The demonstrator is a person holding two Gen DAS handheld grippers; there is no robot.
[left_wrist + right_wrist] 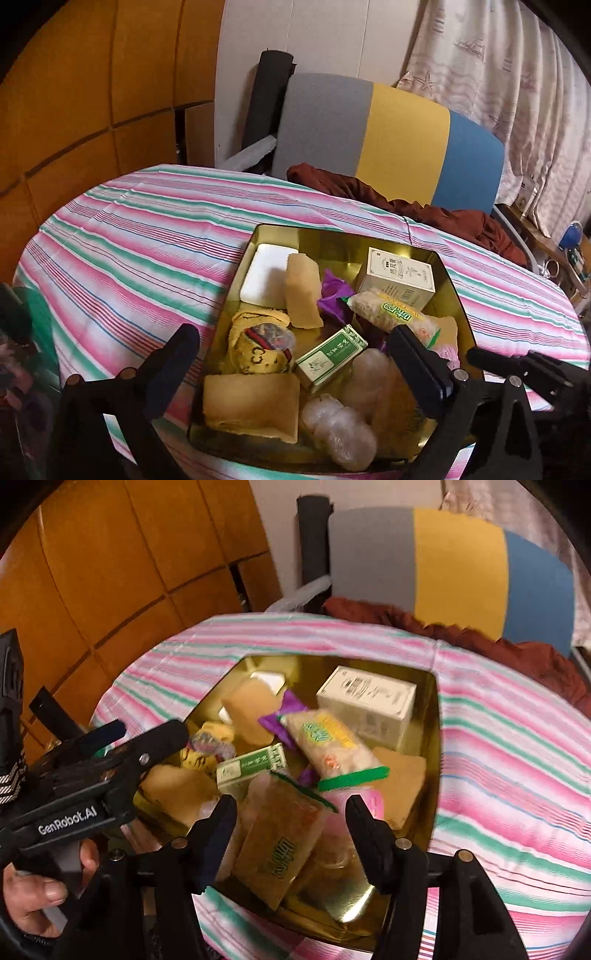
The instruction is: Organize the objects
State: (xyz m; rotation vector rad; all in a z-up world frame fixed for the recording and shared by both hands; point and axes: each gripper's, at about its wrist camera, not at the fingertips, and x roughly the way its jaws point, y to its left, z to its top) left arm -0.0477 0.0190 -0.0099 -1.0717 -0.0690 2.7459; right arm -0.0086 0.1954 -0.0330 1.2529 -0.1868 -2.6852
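1. tin point(456, 295) sat on the striped cloth point(129, 236), crowded with packets and boxes.
2. left gripper point(295, 369) hung over the tin's 7 o'clock corner, jaws wide apart, pressing on nothing; a green box point(330, 356) lay below the gap.
3. right gripper point(291, 830) hung over the tin's 6 o'clock edge, jaws apart around a brown packet point(284, 834); whether the pads touched it i could not tell.
4. white box point(365, 705) stood toward 1 o'clock in the tin.
5. hand point(33, 890) showed at 8 o'clock in the right view, holding the left gripper.
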